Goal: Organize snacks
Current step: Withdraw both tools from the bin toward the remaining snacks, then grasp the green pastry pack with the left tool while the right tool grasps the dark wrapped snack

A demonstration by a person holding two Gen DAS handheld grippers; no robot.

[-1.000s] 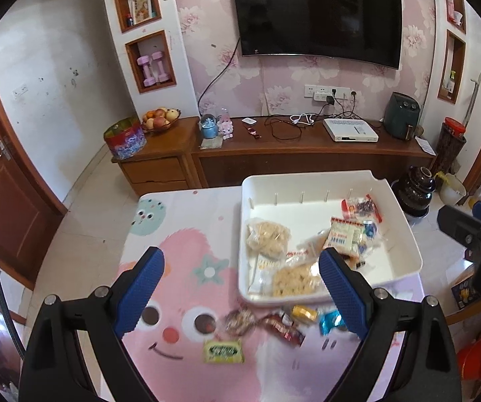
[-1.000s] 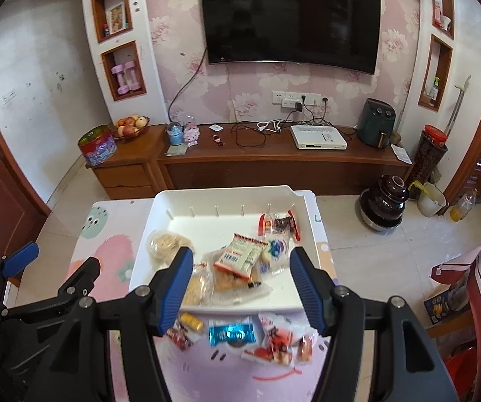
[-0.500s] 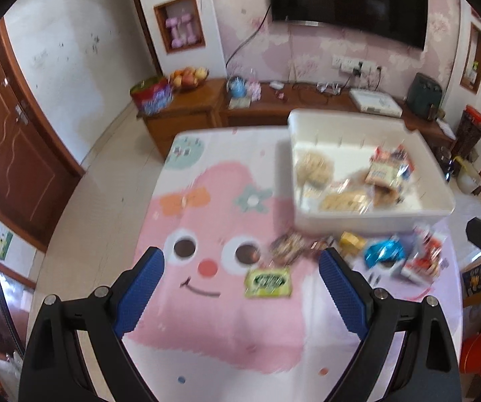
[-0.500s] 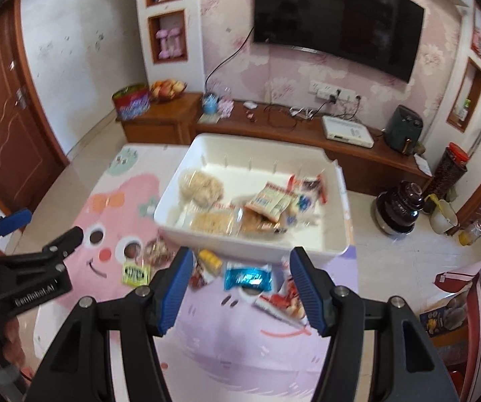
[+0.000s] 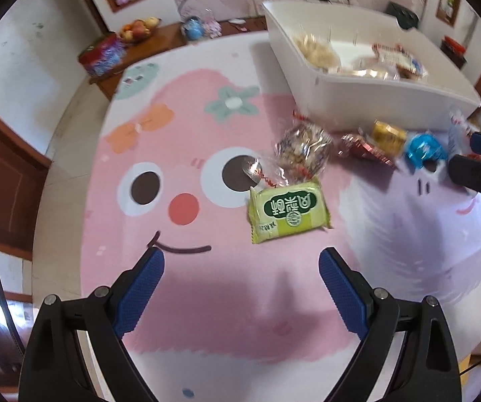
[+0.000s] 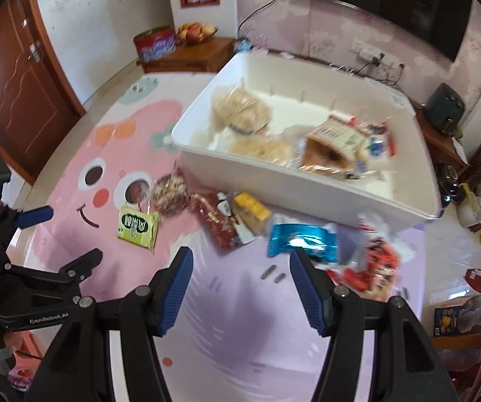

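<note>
On the worktop (image 5: 206,301), covered by a pink cartoon-face cloth, a large white rectangular bin (image 6: 307,187) stands at the far right side, its long axis running across the cloth's width. Inside lie several clear bags of pale biscuits and printed packets, blurred. Along the bin's near wall a row of loose snacks lies flat: a clear bag of mixed pieces (image 5: 302,149), a dark red packet (image 6: 217,221), a yellow packet (image 6: 252,209), a blue foil packet (image 6: 302,239) and red-and-white wrappers (image 6: 374,268). Nearest the cartoon eye lies a green rectangular packet (image 5: 289,211), long axis roughly left to right, slightly tilted, its print upside down in the left view. The left tongs (image 5: 240,288) stand open above bare cloth, empty. The right tongs (image 6: 240,281) are likewise open and empty, just short of the blue foil packet.
</note>
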